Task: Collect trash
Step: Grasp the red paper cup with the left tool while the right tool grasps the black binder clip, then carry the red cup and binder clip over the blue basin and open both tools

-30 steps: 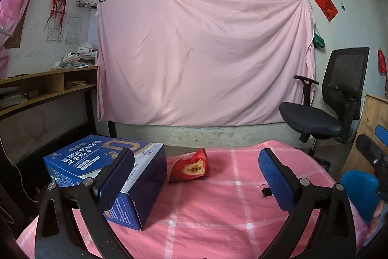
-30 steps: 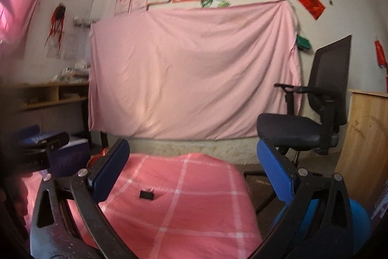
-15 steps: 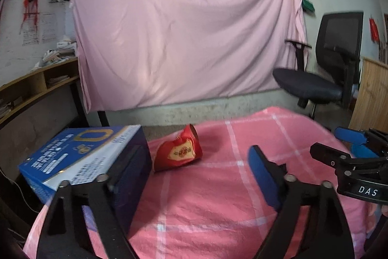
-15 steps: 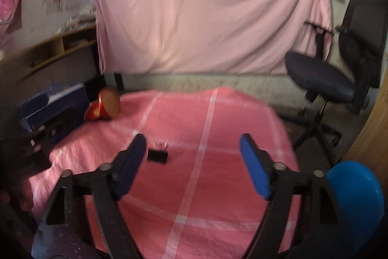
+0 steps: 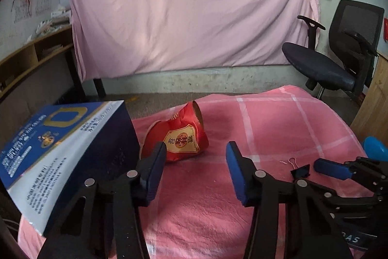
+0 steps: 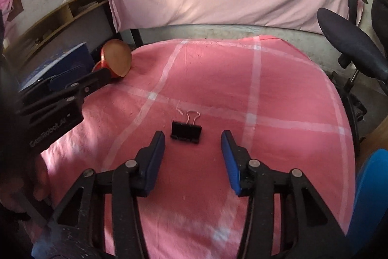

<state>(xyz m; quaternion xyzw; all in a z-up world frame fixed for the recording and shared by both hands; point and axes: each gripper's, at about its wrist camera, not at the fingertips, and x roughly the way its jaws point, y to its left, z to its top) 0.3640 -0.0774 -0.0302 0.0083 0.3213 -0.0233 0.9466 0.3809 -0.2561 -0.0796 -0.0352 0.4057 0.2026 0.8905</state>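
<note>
I have both tools low over a tabletop point(image 6: 286, 94) spread with a pink checked cloth. My left hand-held gripper point(image 5: 195, 162) is released, its blue pads parted and holding nothing. Just beyond it lies a crushed red paper cup point(image 5: 178, 135) on its side, mouth turned to the far right, with a gold label facing me. The left pad sits just in front of the cup's near edge; I cannot tell whether it touches. To the left of the cup stands a blue box point(image 5: 60, 149), close beside it, with its near end raised toward the camera.

My right hand-held gripper point(image 6: 192, 157) is also released, with nothing between the pads. A black binder clip point(image 6: 186, 131) lies flat on the cloth just past the fingertips, roughly centred between them, its wire handles pointing away from me. A short pink thread point(image 6: 180, 111) lies just beyond the clip on the left.

From the right wrist view the cup point(image 6: 116, 61) shows its open mouth at the far left of the tabletop, beside the box point(image 6: 60, 63), with the left tool reaching toward it. An office chair point(image 5: 337, 57) stands to the far right, off the tabletop, and a pink sheet point(image 5: 189, 6) hangs across the far wall. Something blue point(image 6: 371, 198) sits at the near right edge.
</note>
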